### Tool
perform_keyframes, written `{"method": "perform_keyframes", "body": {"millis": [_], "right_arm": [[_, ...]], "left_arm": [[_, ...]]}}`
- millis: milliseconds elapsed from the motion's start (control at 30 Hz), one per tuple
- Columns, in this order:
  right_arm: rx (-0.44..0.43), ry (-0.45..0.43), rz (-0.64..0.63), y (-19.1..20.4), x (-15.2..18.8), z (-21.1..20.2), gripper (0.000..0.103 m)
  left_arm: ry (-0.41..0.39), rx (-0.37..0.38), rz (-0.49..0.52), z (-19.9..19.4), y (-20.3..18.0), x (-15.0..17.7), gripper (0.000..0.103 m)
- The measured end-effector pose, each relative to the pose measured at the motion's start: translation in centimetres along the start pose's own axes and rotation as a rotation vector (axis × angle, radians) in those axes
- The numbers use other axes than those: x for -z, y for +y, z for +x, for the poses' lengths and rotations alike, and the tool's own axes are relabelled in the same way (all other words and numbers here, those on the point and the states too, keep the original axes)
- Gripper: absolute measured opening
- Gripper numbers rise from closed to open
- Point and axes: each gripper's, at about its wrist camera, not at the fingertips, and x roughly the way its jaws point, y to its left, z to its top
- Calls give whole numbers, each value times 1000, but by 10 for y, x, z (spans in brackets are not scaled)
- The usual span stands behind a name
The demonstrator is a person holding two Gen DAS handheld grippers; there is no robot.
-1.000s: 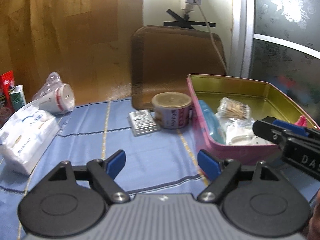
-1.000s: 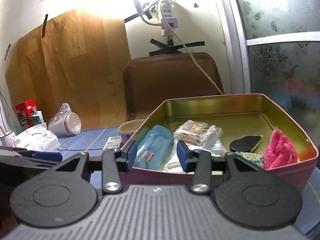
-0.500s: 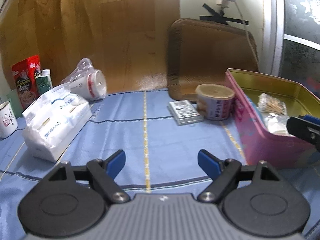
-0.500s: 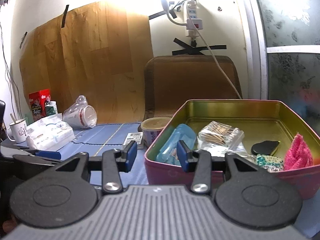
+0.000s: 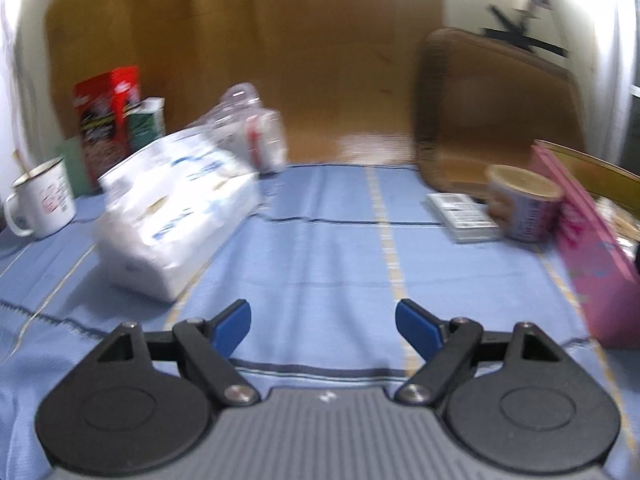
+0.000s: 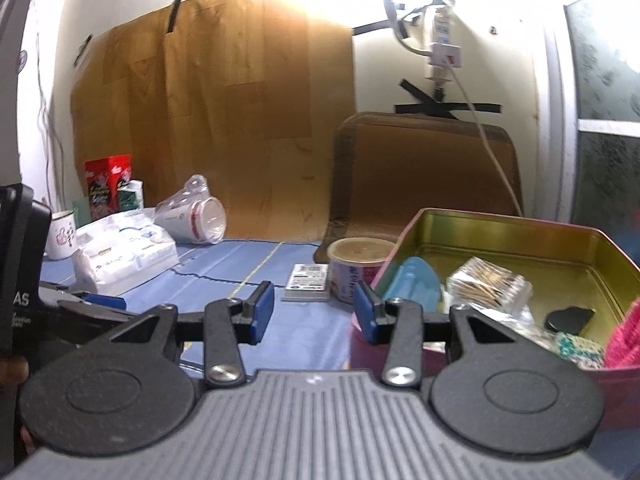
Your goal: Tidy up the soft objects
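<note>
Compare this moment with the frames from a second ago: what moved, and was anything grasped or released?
The left gripper swung left, away from the pink tin, toward the tissue pack. The right gripper drew back from the tin and shifted left. Nothing was grasped or released; both stay open and empty. Table items and tin contents look unmoved.

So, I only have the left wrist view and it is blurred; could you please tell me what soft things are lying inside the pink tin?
Observer: The pink tin holds a pink cloth against its right wall, near the front.
Operator: Thank you. Is anything else soft in there?
Observer: A teal-and-white piece that looks knitted lies right beside the cloth, on its left.
Operator: And is the right gripper carrying anything, please?
Observer: No. The right gripper is open and empty, in front of the tin's near left corner.
</note>
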Motion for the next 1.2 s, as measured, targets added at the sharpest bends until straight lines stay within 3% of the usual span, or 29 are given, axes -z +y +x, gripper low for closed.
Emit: {"method": "perform_keyframes", "body": {"millis": [167,333,533,633,767,900,1200], "right_arm": [[-36,33,-26,13,-2,26,47],[-53,79,-37,29,-5,71,50],[83,171,-2,33,-4,146,60],[124,256,54,25,-3,170,61],[171,276,84,17,-7,180,62],[168,321,89,18,-7,188,62],[156,349,64,20,-13,211,60]], "left_arm": [[-21,-82,-51,11,28,8,82],[-38,-40,-99,10,36,11,82],[-69,-11,-117,5,39,11,82],[-71,9,-131,6,42,11,82],[-82,25,-138,4,43,12,83],[-96,30,-142,2,43,13,89],[-101,29,-151,2,44,12,90]]}}
